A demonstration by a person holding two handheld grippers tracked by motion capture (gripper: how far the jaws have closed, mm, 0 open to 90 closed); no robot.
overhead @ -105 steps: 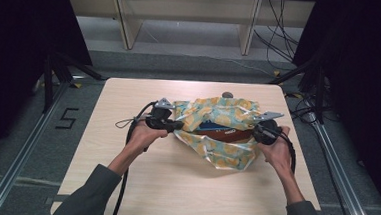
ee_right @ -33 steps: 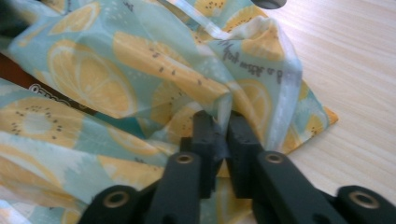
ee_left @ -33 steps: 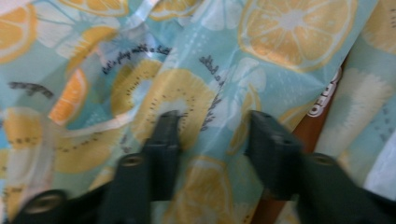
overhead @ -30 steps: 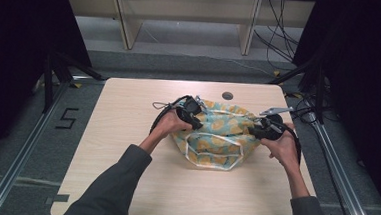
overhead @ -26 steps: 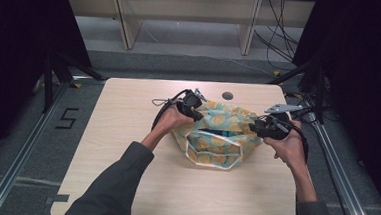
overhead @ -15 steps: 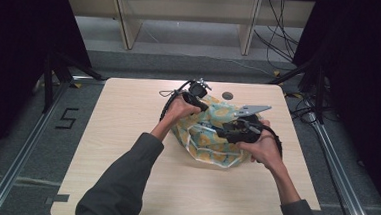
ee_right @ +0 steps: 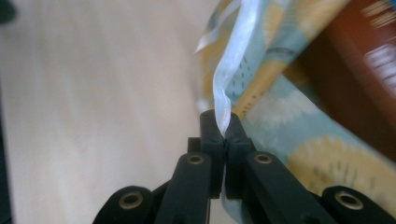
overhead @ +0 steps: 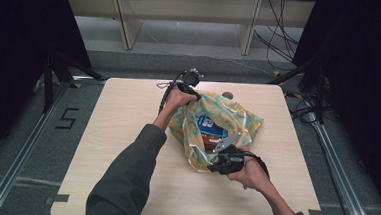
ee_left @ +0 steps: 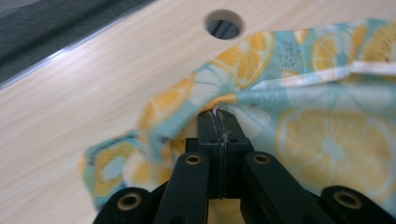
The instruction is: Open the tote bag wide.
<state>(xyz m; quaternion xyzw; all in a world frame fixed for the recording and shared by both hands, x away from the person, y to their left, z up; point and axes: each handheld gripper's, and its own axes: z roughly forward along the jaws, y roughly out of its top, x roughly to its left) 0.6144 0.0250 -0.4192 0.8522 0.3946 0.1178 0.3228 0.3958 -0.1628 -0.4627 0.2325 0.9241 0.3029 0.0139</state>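
bag: lemon-print cloth, lying on the table right of middle, mouth gaping
inside: a blue box
left gripper: jaws pressed together, pinching the bag's far edge
right gripper: jaws just closed, nipping the pale ribbon at the bag's near edge

Lab: railed rig floor, trailing cables

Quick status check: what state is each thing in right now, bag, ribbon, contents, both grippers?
Fabric bag: lying on the table, mouth open, crumpled.
White ribbon: pulled taut, pinched at its end.
Blue packet: inside the bag, partly showing.
Left gripper: shut on the bag's fabric edge.
Right gripper: shut on the ribbon; its jaws have just closed.
Table: wooden, bearing the bag.
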